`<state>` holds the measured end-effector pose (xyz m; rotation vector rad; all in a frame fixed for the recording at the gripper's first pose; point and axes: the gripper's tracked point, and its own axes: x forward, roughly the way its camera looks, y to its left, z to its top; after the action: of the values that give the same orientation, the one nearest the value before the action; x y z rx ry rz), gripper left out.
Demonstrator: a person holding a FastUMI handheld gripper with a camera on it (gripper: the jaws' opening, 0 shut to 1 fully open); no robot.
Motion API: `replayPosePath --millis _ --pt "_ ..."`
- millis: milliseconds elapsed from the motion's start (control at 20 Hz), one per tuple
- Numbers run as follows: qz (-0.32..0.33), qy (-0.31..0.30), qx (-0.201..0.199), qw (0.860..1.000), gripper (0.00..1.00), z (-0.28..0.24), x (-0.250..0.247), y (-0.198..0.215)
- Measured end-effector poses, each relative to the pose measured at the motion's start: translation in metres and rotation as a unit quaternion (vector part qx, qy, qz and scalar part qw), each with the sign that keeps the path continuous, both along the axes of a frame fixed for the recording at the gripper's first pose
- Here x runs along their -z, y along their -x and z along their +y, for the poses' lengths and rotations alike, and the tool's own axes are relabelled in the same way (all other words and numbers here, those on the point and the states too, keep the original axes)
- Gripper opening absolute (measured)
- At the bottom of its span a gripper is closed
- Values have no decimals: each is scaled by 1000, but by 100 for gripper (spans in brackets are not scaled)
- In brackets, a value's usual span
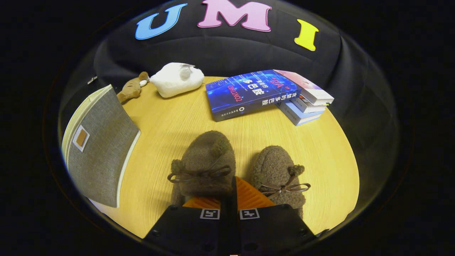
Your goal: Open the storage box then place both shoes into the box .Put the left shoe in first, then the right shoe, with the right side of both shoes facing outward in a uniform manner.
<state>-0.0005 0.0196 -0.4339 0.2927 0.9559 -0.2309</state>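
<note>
Slippers sit side by side on the wooden table (170, 121): the left slipper (206, 160) and the right slipper (279, 174), both just ahead of the gripper (233, 193). Its fingers look closed together with nothing clearly pinched. To the left of the slippers the grey fabric storage box (101, 149) stands, seemingly unopened. Grabbing a slipper first would break the order; fuzzy pile may slip.

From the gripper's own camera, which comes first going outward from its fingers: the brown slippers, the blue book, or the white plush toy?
The gripper has its fingers nearly together, gripping nothing.
1. Brown slippers, just ahead of the fingers, the nearer one partly over a finger.
2. Blue book, beyond the slippers, leaning on the book stack.
3. White plush toy, at the table's far edge by the wall.
</note>
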Motion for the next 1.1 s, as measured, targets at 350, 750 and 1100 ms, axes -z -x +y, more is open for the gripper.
replayPosePath --millis 350,750,1100 --pt "-57 -37 38 997 5 4 -89 -20" --pt "-148 -86 17 985 5 69 -235 -84" --pt "-150 -130 8 980 5 173 -265 -134"
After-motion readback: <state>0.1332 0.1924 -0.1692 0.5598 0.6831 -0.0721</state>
